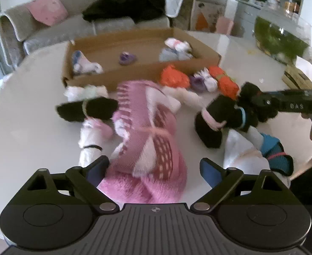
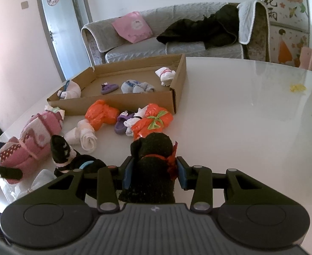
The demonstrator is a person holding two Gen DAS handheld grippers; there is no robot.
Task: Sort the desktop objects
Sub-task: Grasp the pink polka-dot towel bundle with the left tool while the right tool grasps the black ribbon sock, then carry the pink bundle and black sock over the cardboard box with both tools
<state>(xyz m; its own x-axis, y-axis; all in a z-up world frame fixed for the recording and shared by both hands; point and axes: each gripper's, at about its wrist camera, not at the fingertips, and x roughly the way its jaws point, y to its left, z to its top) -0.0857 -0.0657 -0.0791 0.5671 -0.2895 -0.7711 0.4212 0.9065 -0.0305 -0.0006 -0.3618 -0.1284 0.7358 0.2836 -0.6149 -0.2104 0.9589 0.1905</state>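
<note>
Right gripper [image 2: 153, 170] is clamped on a black knit bundle [image 2: 151, 170] at bottom centre, probably headed for the cardboard box [image 2: 122, 103] upper left. Left gripper [image 1: 153, 170] is spread wide around the pink knit bundle [image 1: 147, 148], lower middle, not squeezing it yet.

A pink knitted bundle [image 1: 147, 140], tied with pink string, lay on the white tabletop [image 2: 241, 116]. Two orange bundles [image 2: 100, 113] and a purple slipper [image 2: 123, 120] were set just before an open cardboard box [image 2: 122, 102], in which small rolled socks [image 2: 138, 87] and another slipper [image 2: 108, 88] lay. A black fuzzy bundle [image 2: 153, 161] was pinched between blue fingers [image 2: 127, 173].
</note>
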